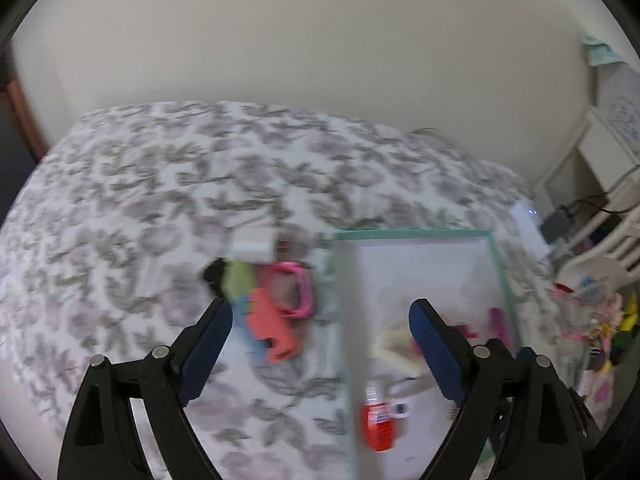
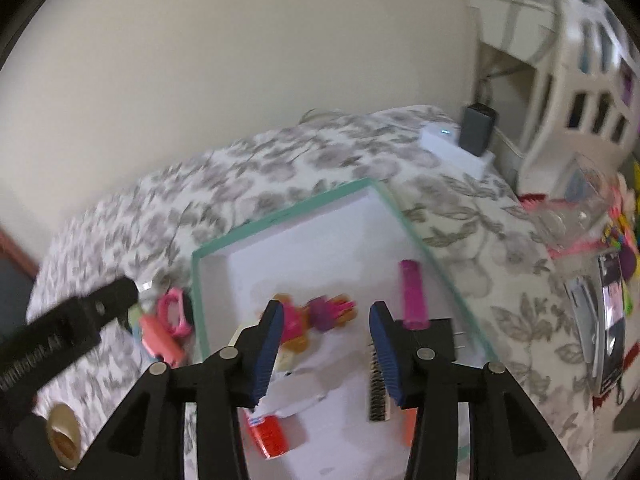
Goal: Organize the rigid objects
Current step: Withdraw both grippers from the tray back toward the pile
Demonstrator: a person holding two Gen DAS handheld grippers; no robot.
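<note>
A shallow white box with a teal rim lies on a floral bedspread. Inside it are a red bottle, a pink cylinder, a purple and pink toy, a black comb and other small pieces. My right gripper hangs open above the box with nothing between its blue pads. My left gripper stands wide open over the box's left rim. Left of the box lie a pink ring, an orange piece and a white block.
A white device with a lit dot and a dark grey adapter sit at the bed's far corner. A white shelf and colourful clutter stand to the right. A tape roll lies at lower left.
</note>
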